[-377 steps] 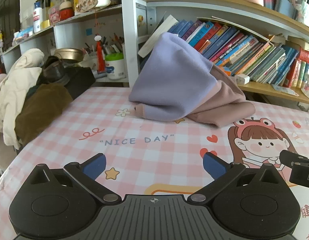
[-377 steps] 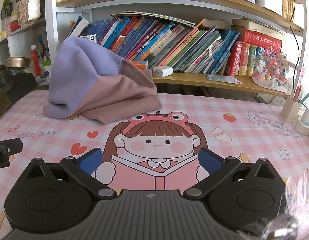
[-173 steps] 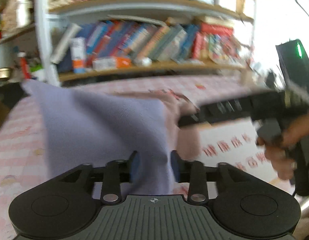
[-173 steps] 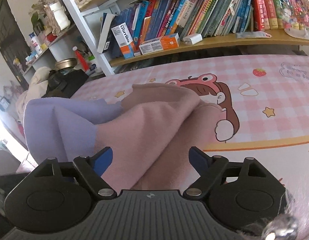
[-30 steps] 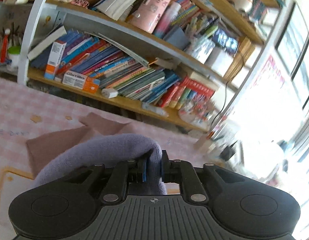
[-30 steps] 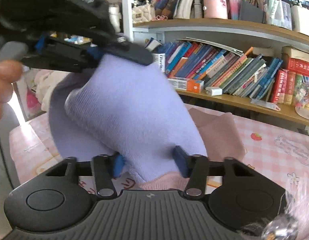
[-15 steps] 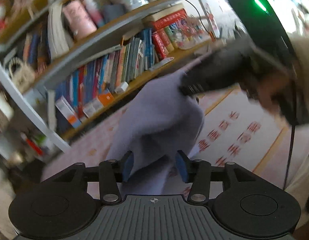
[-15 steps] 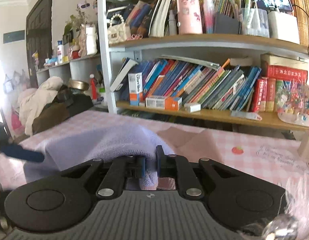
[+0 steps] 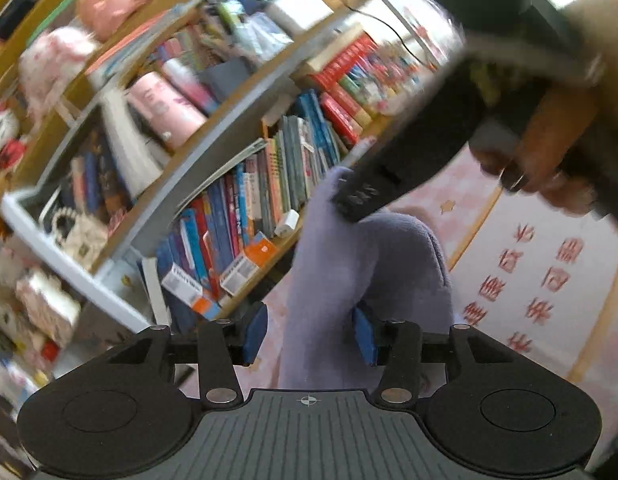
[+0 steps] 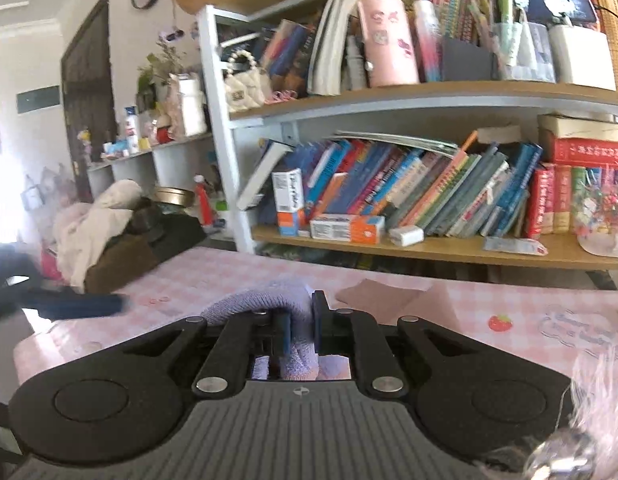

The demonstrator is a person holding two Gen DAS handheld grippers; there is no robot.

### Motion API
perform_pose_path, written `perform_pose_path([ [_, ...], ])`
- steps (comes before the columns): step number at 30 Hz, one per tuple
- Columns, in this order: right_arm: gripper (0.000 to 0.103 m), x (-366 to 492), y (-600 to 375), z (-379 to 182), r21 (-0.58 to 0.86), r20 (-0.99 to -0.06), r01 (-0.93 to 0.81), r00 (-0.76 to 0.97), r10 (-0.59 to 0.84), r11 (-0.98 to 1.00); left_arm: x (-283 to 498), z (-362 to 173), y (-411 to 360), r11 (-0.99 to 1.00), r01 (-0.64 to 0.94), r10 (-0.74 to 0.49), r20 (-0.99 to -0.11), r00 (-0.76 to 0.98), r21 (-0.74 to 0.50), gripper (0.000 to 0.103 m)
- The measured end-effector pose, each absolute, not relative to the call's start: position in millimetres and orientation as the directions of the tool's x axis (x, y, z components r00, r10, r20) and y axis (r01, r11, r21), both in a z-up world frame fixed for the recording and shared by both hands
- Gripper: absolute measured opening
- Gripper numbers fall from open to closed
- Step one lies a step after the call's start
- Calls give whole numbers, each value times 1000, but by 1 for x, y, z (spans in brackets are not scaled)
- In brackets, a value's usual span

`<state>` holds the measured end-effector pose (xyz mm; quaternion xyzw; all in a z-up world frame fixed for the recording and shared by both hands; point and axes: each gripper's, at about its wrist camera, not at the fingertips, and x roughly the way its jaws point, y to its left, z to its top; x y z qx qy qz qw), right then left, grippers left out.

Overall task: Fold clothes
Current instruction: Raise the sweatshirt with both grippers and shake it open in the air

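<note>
Since a second ago the left tool [image 9: 309, 334] has let go of the purple cloth [image 9: 365, 276] and rolled over, so its whole view now looks tipped. Its blue pads [image 9: 255, 334] are spread apart, with the cloth hanging down between them; the right-hand pad looks to brush the fabric, the left-hand one stands clear. Higher up in that view, right of the middle, the right tool [image 9: 349, 204] pinches the top of the cloth, and a hand [image 9: 545, 160] grips its handle at the upper right. In the right wrist view, low in the middle, the right tool [image 10: 301, 332] is pressed together on a thick fold of the purple cloth [image 10: 265, 300]. Just past it, a pink part of the cloth [image 10: 381, 296] lies flat on the pink checked table [image 10: 213, 276]. Farther back stands the bookshelf [image 10: 429, 100], full of leaning books [image 10: 409, 184].
</note>
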<state>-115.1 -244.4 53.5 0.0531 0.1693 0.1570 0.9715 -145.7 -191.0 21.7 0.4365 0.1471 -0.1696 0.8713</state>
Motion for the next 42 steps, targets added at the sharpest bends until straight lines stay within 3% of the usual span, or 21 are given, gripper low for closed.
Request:
perform_pose_path([
  [2,9,-119,-242,55,155,-303,-297,894,331,942,-133,14,-199,534,431,-162,-413,896,727,49],
  [3,9,-122,-242,55,154,-298,-299,895,333,942,-126,11,-202,530,442,-164,-424,891,724,44],
  [4,9,-124,-244,55,150,-299,-297,896,329,943,-120,16,-200,567,457,-180,-438,881,686,25],
  [6,11,-128,-248,51,142,-308,-282,898,313,949,-109,29,-192,653,466,-209,-449,869,597,11],
  [7,15,-130,-250,49,139,-313,-275,899,305,951,-104,37,-187,700,459,-219,-447,867,547,10],
  [10,50,-136,-258,38,131,-342,-251,896,282,959,-98,63,-171,781,392,-217,-378,900,485,10],
  [18,57,-129,-243,-12,46,-566,-270,786,248,962,-120,133,-139,862,281,-223,-182,958,421,10],
  [23,66,-128,-228,-18,-16,-553,-282,802,227,959,-139,160,-126,883,231,-209,-100,973,409,10],
  [32,70,-127,-194,-25,-67,-551,-382,784,285,922,-168,187,-116,909,185,-197,-6,980,375,10],
  [34,67,-134,-184,-24,-100,-532,-424,787,312,900,-174,191,-115,911,176,-197,17,980,374,10],
  [36,57,-137,-180,-20,-140,-496,-439,807,321,888,-182,195,-113,914,165,-195,44,980,372,10],
  [38,7,-140,-176,-16,-180,-460,-451,824,330,874,-189,200,-111,917,149,-190,75,979,369,10],
  [42,7,-149,-192,13,-173,-341,-410,878,336,895,-205,212,-100,926,82,-148,156,977,368,10],
])
